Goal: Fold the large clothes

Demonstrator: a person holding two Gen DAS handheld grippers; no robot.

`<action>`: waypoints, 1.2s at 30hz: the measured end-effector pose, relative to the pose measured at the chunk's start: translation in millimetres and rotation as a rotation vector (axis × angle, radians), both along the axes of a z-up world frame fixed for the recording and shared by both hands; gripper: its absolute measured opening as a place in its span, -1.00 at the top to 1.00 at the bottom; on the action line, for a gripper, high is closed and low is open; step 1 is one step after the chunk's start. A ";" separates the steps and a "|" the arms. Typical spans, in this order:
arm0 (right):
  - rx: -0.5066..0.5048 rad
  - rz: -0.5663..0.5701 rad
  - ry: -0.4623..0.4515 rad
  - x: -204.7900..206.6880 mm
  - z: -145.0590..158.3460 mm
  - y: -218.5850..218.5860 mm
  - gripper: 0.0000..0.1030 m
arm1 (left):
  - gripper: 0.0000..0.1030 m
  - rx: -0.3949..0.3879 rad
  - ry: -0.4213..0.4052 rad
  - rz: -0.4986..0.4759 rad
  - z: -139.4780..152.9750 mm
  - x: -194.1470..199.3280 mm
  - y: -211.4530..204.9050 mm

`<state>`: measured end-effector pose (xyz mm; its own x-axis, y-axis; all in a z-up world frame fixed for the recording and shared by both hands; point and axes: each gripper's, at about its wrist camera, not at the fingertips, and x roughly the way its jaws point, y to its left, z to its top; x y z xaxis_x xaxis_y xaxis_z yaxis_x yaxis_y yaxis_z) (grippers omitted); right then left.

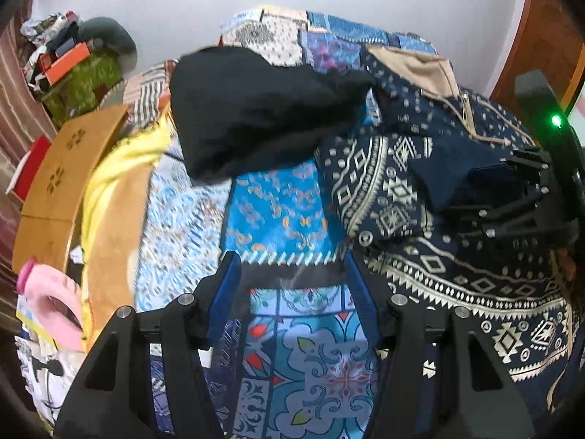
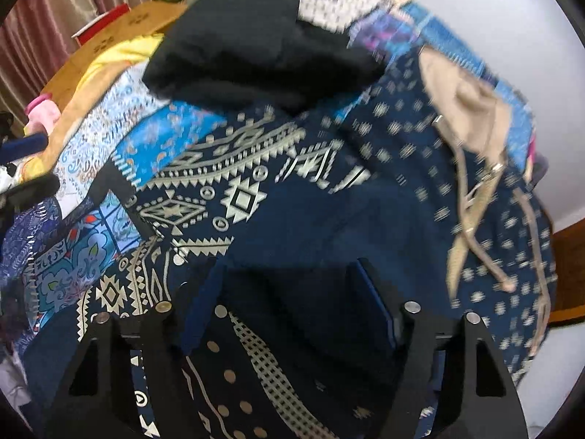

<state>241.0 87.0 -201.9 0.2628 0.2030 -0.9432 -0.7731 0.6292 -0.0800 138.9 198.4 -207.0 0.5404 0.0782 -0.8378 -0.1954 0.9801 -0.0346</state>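
Note:
A navy hoodie with a cream geometric pattern (image 1: 457,256) lies on the patchwork bedspread (image 1: 285,219), at the right in the left wrist view and across the middle of the right wrist view (image 2: 292,201). Its tan-lined hood (image 2: 464,106) lies at the far right. My left gripper (image 1: 292,270) is open and empty over the bedspread, left of the hoodie. My right gripper (image 2: 289,292) is open, its fingers spread over the navy cloth; it also shows in the left wrist view (image 1: 512,197) over a folded sleeve.
A black garment (image 1: 263,109) lies bunched at the back of the bed. A yellow cloth (image 1: 120,168) and a wooden board (image 1: 69,168) are at the left, with a pink item (image 1: 55,300). A cluttered green box (image 1: 84,84) stands by the white wall.

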 end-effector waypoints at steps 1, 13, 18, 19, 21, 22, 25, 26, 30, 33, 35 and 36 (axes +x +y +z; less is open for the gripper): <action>-0.006 -0.002 0.021 1.5 -4.2 0.7 -0.30 | -0.12 -0.005 0.005 -0.001 -2.5 -0.3 -0.1; 0.024 -0.071 -0.039 11.6 -2.7 -13.6 0.82 | -0.12 -0.110 0.092 -0.013 -39.6 17.9 -16.0; 0.115 -0.111 -0.068 14.0 29.1 -36.5 0.82 | -0.12 -0.134 0.103 -0.008 -43.6 25.1 -22.9; 0.142 -0.125 -0.088 14.7 41.0 -43.3 0.82 | -0.12 -0.142 0.104 -0.005 -44.0 27.0 -23.6; 0.183 -0.151 -0.119 17.5 58.4 -53.8 0.82 | -0.12 -0.153 0.110 0.000 -45.9 32.3 -25.2; 0.203 -0.165 -0.131 18.1 65.2 -57.5 0.82 | -0.12 -0.153 0.114 0.002 -46.6 34.9 -25.9; 0.270 -0.211 -0.181 21.3 92.5 -79.8 0.82 | -0.12 -0.151 0.127 0.011 -50.0 42.3 -28.7; 0.294 -0.229 -0.202 22.7 102.8 -89.0 0.82 | -0.12 -0.150 0.130 0.016 -51.3 44.9 -29.8; 0.380 -0.303 -0.254 30.3 131.8 -117.2 0.82 | -0.12 -0.138 0.149 0.028 -57.5 53.5 -32.0; 0.441 -0.368 -0.278 33.6 148.6 -148.8 0.82 | -0.12 -0.124 0.168 0.045 -63.0 59.9 -32.0; 0.465 -0.404 -0.283 34.4 152.0 -166.2 0.82 | -0.12 -0.123 0.174 0.059 -65.3 62.3 -30.7; 0.471 -0.423 -0.285 34.4 151.2 -174.6 0.82 | -0.12 -0.123 0.175 0.064 -66.1 63.2 -30.3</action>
